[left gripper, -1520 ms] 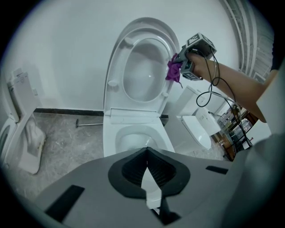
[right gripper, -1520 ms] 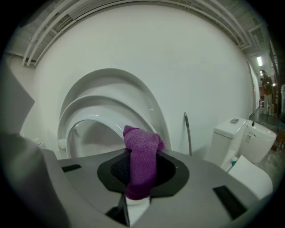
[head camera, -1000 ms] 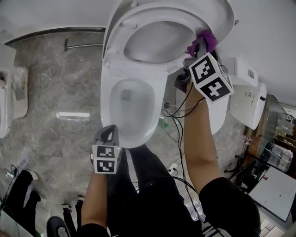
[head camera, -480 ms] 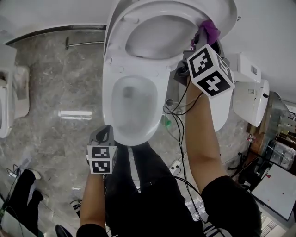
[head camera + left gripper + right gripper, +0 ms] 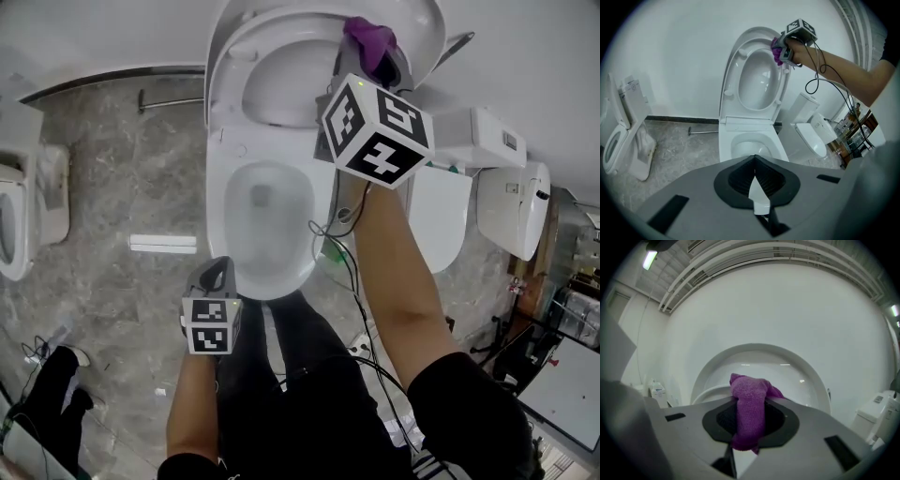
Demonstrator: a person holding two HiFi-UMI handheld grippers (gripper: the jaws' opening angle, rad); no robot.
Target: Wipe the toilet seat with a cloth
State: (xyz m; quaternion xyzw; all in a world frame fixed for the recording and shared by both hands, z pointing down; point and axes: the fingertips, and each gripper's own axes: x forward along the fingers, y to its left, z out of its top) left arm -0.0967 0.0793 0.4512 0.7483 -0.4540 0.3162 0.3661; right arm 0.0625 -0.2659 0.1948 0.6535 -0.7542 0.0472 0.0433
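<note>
Right gripper view has the right claw (image 5: 750,404) clamped on a purple cloth (image 5: 750,420). The fabric is pinched between the two jaws, with a bunched end standing up past the tips and a shorter end hanging back toward the camera. Just beyond the bunched end curves the white arch of the raised toilet seat (image 5: 759,351), so the cloth sits at the claw's very tip, facing the seat.

From the left gripper view the same cloth lies at the upper right part of the upright seat ring, with the claw and its marker cube (image 5: 801,30) right behind it. Whether the fabric presses on the plastic or only meets it I cannot tell. Head view puts the cloth at the far top of the seat, beyond the cube. The person's right forearm (image 5: 394,272) stretches along the right side of the toilet bowl (image 5: 217,211), and cables (image 5: 339,239) dangle from it.

The left claw (image 5: 754,161) has its jaws fully together with nothing between them. It is held low by the bowl's near edge, aimed toward the toilet, well apart from the cloth and touching nothing. Grey marbled floor (image 5: 122,187) surrounds the toilet.
</note>
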